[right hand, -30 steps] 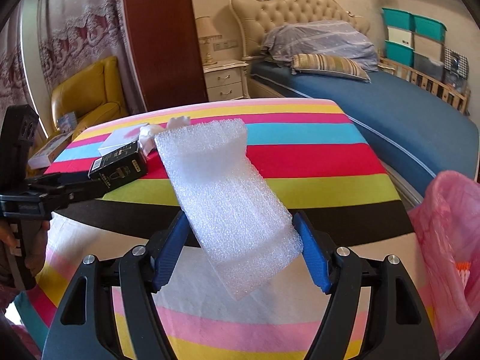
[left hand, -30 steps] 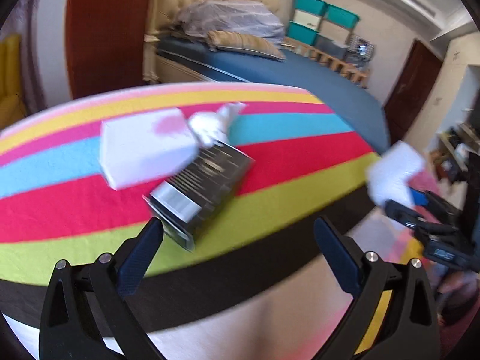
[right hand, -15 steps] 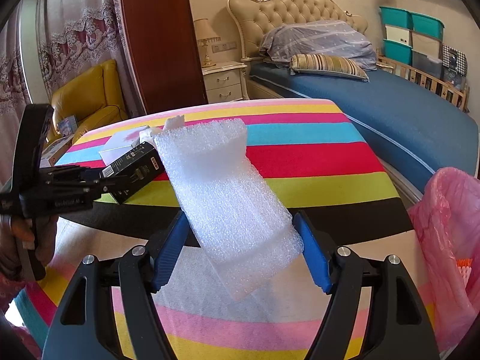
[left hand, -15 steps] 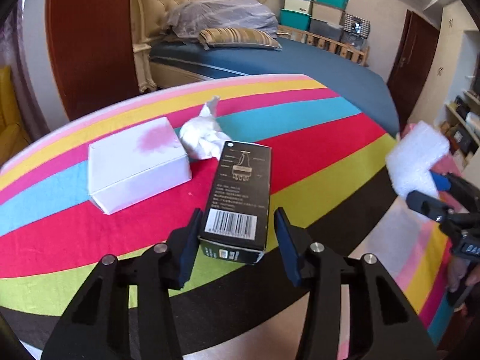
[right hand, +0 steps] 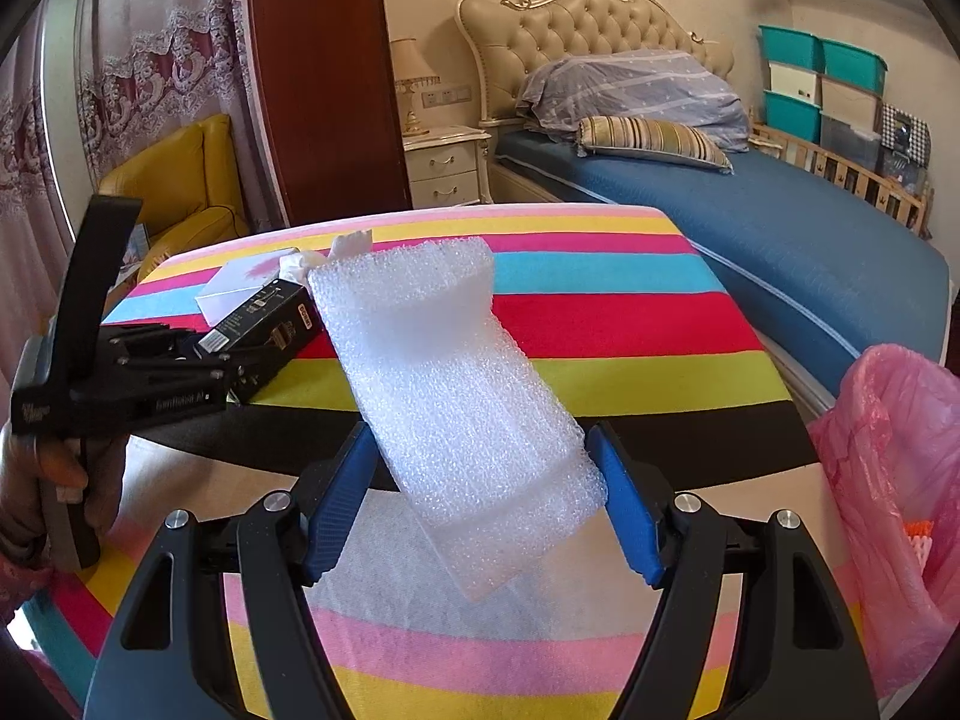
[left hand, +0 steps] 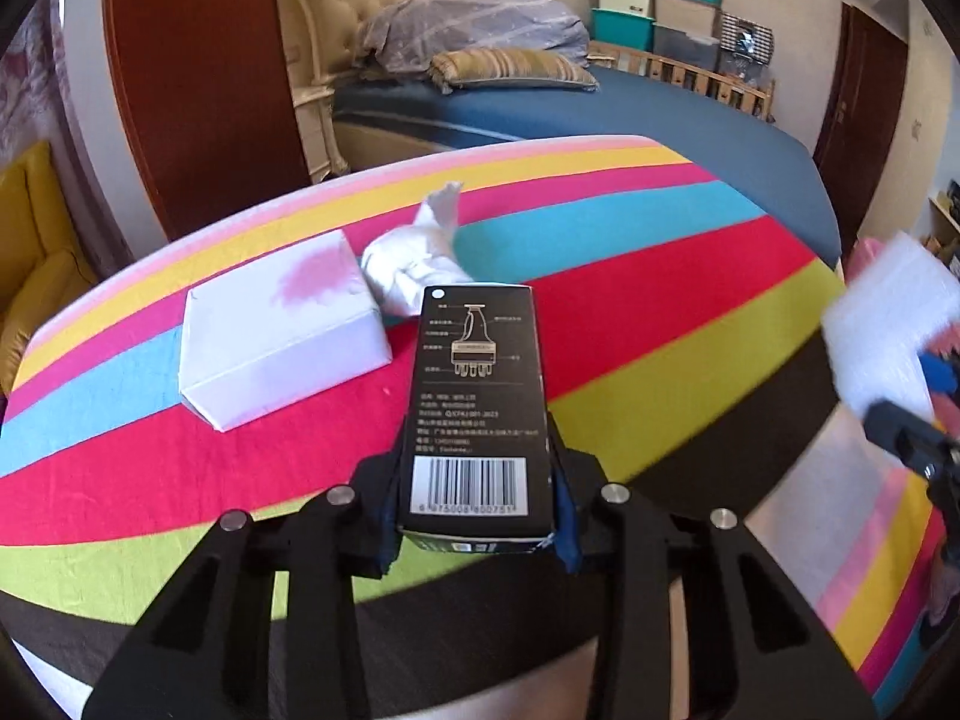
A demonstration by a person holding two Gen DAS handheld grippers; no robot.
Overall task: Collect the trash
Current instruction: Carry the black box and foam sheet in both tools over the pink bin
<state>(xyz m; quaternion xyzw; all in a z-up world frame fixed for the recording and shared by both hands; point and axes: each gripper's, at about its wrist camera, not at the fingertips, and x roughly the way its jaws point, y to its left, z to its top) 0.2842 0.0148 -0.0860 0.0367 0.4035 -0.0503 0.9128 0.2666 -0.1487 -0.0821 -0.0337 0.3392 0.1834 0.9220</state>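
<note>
Clamping down on the black box (left hand: 477, 414) w/ the left gripper (left hand: 477, 498), jaws just closed onto it over the striped table (left hand: 660, 324); right gripper (right hand: 480, 480) pinches the foam sheet (right hand: 450, 372), pink bag (right hand: 894, 480) beside.

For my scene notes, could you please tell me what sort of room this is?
Most likely a home bedroom: a bed with a tufted cream headboard, a white bedside cabinet bearing a lamp, and lace curtains.

Black box (left hand: 477, 414), barcode end nearest, near the table's (left hand: 660, 276) front edge; white box (left hand: 282, 330) and crumpled tissue (left hand: 414, 267) behind it toward the far edge. White foam sheet (right hand: 450, 372) tilted above the front edge.
</note>
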